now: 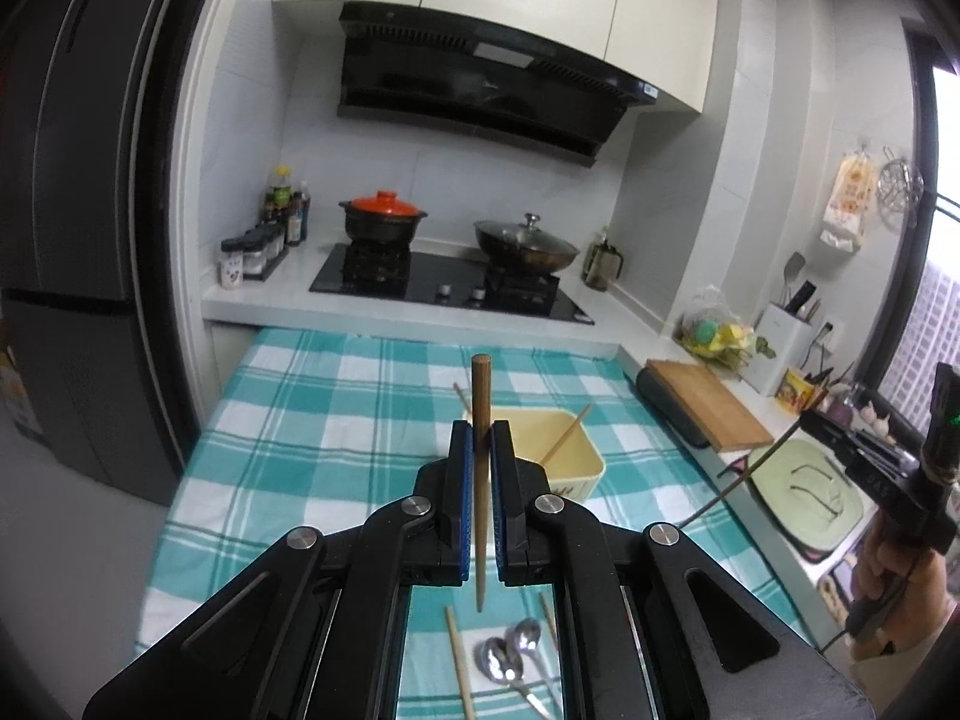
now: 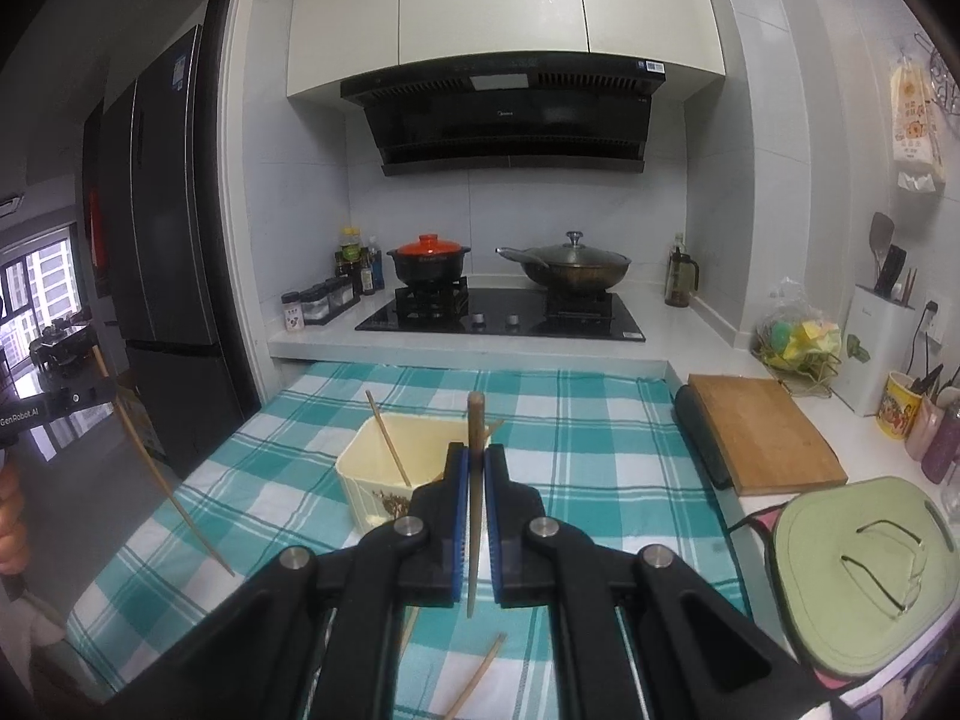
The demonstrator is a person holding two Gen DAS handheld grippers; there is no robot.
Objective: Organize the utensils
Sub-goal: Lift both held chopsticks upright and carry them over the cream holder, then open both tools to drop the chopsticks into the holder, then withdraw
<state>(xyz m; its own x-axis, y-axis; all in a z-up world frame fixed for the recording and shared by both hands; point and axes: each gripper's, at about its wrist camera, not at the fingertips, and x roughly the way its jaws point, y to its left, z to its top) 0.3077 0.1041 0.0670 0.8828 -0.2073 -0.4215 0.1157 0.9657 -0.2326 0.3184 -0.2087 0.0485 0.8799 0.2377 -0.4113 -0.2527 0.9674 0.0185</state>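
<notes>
Above the checked desk (image 1: 312,396), each gripper has its fingers clamped on one wooden chopstick — the left gripper (image 1: 480,438) holds the brown chopstick (image 1: 480,396) nearly upright, and the right gripper (image 2: 476,456) holds the paler chopstick (image 2: 475,420) the same way. Just ahead sits the cream box (image 2: 366,474), with two chopsticks already leaning inside. To finish well, carry each stick over the rim, tip it down, and let go only once its end is inside — loose spoons (image 1: 510,654) wait on the cloth below.
</notes>
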